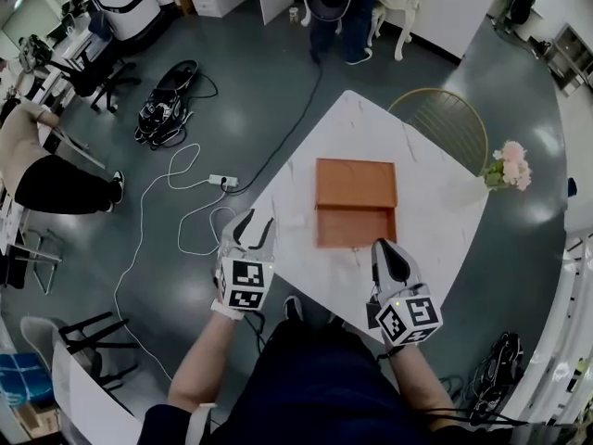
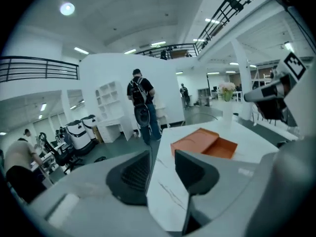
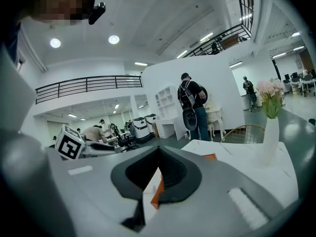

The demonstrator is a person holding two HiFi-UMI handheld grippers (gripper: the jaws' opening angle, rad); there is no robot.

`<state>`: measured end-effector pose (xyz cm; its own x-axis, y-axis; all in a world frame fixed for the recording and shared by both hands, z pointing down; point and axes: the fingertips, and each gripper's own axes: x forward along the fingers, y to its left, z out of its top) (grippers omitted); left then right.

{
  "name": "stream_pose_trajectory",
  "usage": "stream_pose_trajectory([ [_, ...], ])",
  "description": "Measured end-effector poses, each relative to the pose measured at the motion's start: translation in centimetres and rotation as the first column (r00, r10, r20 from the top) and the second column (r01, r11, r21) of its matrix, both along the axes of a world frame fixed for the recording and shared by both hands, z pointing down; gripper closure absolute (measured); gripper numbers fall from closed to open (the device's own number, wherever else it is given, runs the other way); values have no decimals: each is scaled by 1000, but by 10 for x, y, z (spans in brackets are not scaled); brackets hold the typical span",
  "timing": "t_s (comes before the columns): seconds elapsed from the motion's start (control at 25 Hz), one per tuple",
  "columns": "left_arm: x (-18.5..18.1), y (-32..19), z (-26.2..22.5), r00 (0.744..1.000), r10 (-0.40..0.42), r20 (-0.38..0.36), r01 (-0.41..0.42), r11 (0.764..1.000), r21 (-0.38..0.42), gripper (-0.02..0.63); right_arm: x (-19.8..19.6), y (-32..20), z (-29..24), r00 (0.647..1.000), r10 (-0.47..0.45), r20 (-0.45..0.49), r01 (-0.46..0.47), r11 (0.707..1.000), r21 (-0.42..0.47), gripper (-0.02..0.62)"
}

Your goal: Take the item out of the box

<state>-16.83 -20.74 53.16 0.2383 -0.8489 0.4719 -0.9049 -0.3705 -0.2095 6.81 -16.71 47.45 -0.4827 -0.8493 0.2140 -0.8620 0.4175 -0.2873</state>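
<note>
While the flat orange-brown rectangular box [image 1: 356, 202] lies at the middle of the white marble-patterned table [image 1: 435, 239], both grippers hang back at the table's near edge, well apart from it. The box's far half is covered by a flat lid panel; its near half is an open shallow tray, and nothing can be made out inside it. The left gripper [image 1: 256, 222] is at the near-left edge, partly over the grey floor, its jaws standing apart with only the tabletop showing in the gap between them; in its own view the box [image 2: 203, 142] lies beyond the jaws, to their right. The right gripper [image 1: 384, 248] hovers just inside the near edge, short of the tray's near-right corner, its jaws brought together at the tips on nothing, a sliver of the box [image 3: 157, 194] showing through the slit below. A white vase of pink flowers [image 1: 463, 191] stands near the table's right edge.
</note>
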Motion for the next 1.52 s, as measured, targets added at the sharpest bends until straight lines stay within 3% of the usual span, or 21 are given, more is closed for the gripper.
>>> stream_pose_trajectory([
  [0.16, -3, 11, -52, 996, -24, -85, 34, 993, 117, 521, -8, 1, -11, 1000, -30, 7, 29, 999, 26, 592],
  [0.24, -1, 19, -78, 990, -20, -143, 46, 982, 184, 604, -12, 0, -19, 999, -42, 8, 41, 998, 45, 592],
  [0.52, 14, 43, -135, 971, 31, -237, 45, 950, 308, 604, -20, 3, -37, 998, -64, -4, 64, 993, 102, 592],
  [0.84, 27, 57, -177, 948, 127, -292, -1, 918, 397, 604, -26, 12, -83, 995, -70, -77, 87, 965, 246, 592],
  [1.0, 28, 63, -188, 942, 138, -305, 6, 904, 427, 604, -17, 16, -97, 995, -47, -86, 71, 955, 290, 592],
  [1.2, 36, 69, -202, 917, 183, -354, -7, 896, 444, 604, -9, 19, -111, 993, -33, -110, 68, 942, 328, 592],
  [1.36, 46, 66, -206, 918, 200, -341, -22, 888, 459, 604, -3, 20, -120, 993, -14, -114, 54, 931, 362, 593],
  [1.52, 53, 61, -202, 935, 215, -284, -62, 883, 464, 604, 3, 21, -127, 992, 12, -128, 40, 918, 394, 592],
])
